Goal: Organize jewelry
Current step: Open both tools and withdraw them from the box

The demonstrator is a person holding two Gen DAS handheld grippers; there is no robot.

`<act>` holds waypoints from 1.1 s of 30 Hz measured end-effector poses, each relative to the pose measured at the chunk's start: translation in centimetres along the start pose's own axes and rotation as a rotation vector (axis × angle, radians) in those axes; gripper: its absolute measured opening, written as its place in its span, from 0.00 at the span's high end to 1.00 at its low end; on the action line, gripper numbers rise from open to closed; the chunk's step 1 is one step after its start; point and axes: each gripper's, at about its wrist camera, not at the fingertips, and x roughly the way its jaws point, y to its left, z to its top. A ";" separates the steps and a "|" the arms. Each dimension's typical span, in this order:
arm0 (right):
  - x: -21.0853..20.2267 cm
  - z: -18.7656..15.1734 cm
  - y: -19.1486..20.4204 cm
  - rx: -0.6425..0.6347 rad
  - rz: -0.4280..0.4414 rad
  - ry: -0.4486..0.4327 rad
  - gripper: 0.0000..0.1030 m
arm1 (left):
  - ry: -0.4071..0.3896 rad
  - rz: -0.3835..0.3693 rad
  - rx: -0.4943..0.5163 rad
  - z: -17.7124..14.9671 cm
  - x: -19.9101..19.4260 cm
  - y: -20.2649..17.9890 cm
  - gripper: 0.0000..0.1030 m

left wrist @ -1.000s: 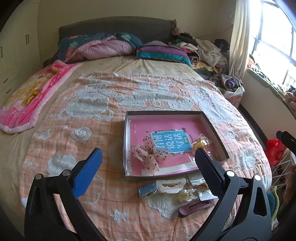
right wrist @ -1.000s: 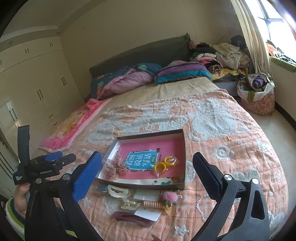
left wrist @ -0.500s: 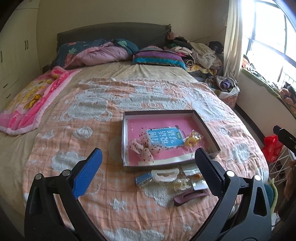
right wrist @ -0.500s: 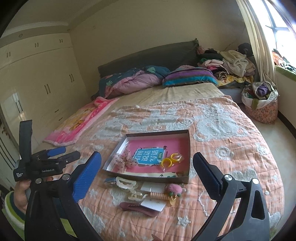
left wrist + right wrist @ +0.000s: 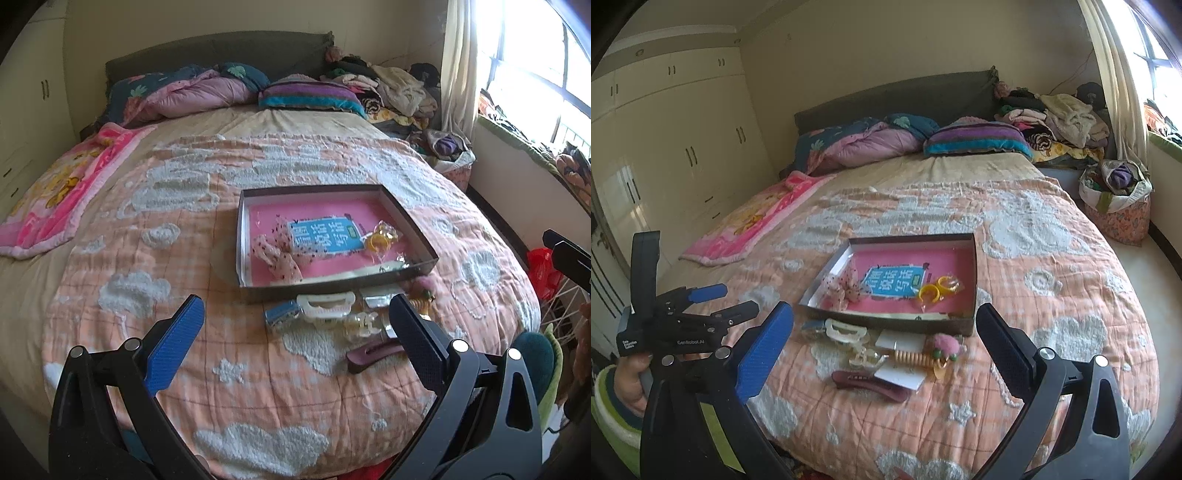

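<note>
A shallow box with a pink floor (image 5: 413, 229) (image 5: 974, 280) lies on the bed. In it are a dotted pink bow (image 5: 277, 254) (image 5: 844, 288), a blue card (image 5: 325, 236) and yellow rings (image 5: 938, 290). In front of it lie a white claw clip (image 5: 325, 308) (image 5: 846, 332), a blue clip (image 5: 282, 317), a maroon clip (image 5: 373, 356) (image 5: 868, 384), a pink pompom tie (image 5: 945, 345) and white cards (image 5: 901, 376). My left gripper (image 5: 295, 343) is open and empty, held back from the pile. My right gripper (image 5: 884, 349) is open and empty, above the bed's near edge.
The bed has a peach quilt (image 5: 155, 295) with white patches. A pink blanket (image 5: 62, 184) lies at its left, pillows (image 5: 310, 94) and piled clothes (image 5: 399, 88) at the head. A laundry basket (image 5: 1115, 199) stands by the window. Wardrobes (image 5: 676, 147) line the left wall.
Both grippers have pulled back and up from the bed, so the box and the loose pieces look smaller and farther. Both stay open. Nothing on the bed has moved.
</note>
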 end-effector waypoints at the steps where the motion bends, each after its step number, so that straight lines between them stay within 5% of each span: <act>1: 0.1 -0.3 0.1 -0.003 0.001 0.007 0.04 | 0.005 0.000 0.001 -0.2 0.1 0.0 0.09; 33: 4.6 -7.8 -1.5 0.020 0.017 0.227 0.04 | 0.200 -0.039 0.026 -7.2 5.3 -1.3 0.09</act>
